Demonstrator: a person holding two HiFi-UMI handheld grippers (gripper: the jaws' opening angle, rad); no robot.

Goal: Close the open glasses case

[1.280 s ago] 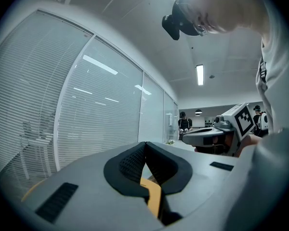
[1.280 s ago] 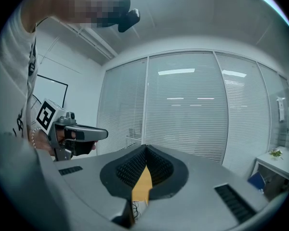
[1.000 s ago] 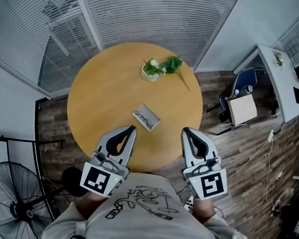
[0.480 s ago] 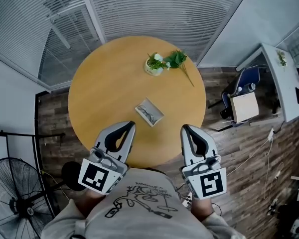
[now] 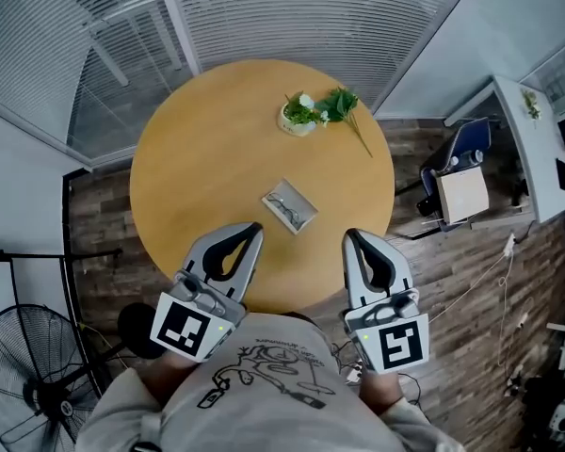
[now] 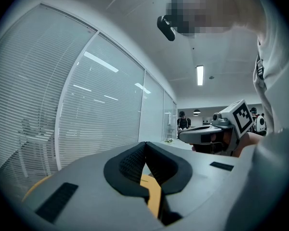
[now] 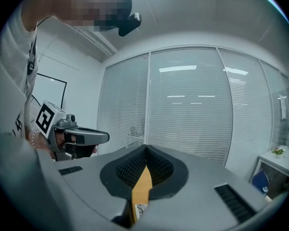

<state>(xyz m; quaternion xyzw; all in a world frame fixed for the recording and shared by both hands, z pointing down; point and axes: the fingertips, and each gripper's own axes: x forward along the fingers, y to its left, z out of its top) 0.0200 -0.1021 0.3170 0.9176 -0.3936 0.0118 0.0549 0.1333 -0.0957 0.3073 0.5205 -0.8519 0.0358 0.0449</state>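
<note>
Step in hand, as judged: approach, with no contact made yet. The glasses case point(image 5: 289, 205) lies open on the surface point(image 5: 198, 149), ahead of and between the left gripper point(image 5: 253, 227) and right gripper point(image 5: 350, 237), apart from both. Both sets of jaws are pressed together and empty; the next move calls for advancing one gripper to the lid and folding it over the base.

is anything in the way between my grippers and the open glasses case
Nothing visible. Only bare round wooden table lies between the open light rectangular glasses case and the left gripper or right gripper. The small pot of white flowers sits beyond the case.
</note>
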